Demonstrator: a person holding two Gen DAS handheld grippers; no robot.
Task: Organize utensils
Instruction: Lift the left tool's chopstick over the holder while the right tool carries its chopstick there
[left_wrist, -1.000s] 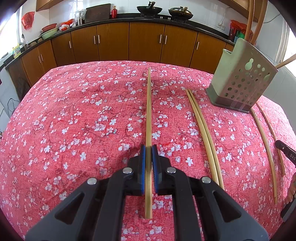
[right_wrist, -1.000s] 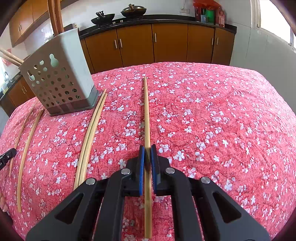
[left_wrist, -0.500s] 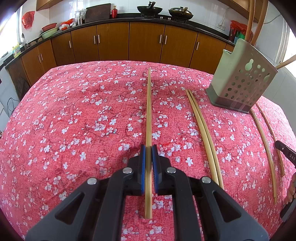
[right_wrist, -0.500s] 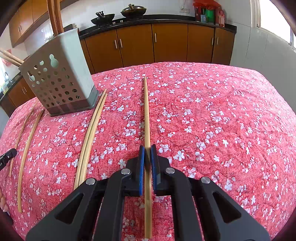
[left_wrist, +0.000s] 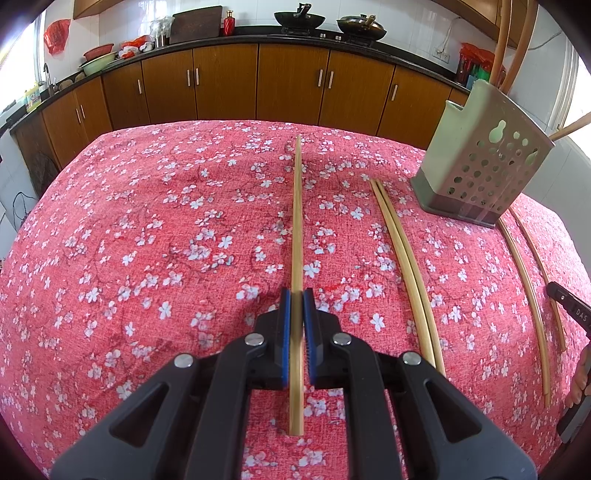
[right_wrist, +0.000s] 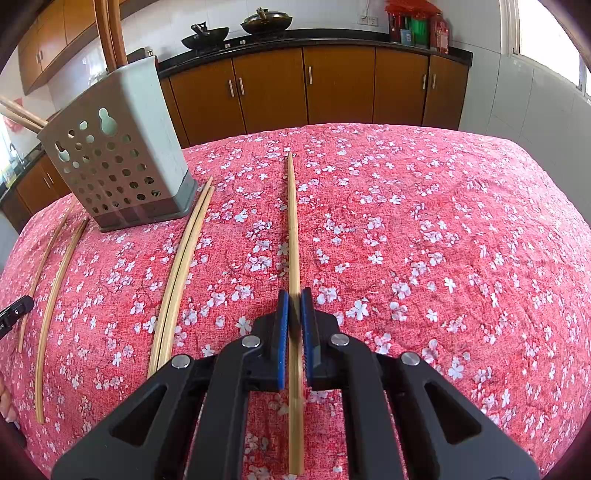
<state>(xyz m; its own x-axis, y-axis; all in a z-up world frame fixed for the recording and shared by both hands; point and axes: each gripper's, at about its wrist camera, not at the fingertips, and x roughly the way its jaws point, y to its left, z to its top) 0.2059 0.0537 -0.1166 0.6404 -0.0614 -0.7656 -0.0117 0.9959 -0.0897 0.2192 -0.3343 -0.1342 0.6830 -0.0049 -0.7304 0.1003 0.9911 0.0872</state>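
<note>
A long, thin bamboo chopstick is held between the blue pads of the left tongs, and it lies flat on the table with the red flowered cloth. Another bamboo stick is pinched in the right tongs. A grey plastic holder with round holes is seen standing nearby, with a pair of chopsticks laid beside it.

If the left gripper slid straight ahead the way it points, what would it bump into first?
Probably nothing on the table. The left gripper, jaws shut on a chopstick, points over bare tablecloth. The utensil holder sits off to its right. Beyond the edge come cabinets.
</note>
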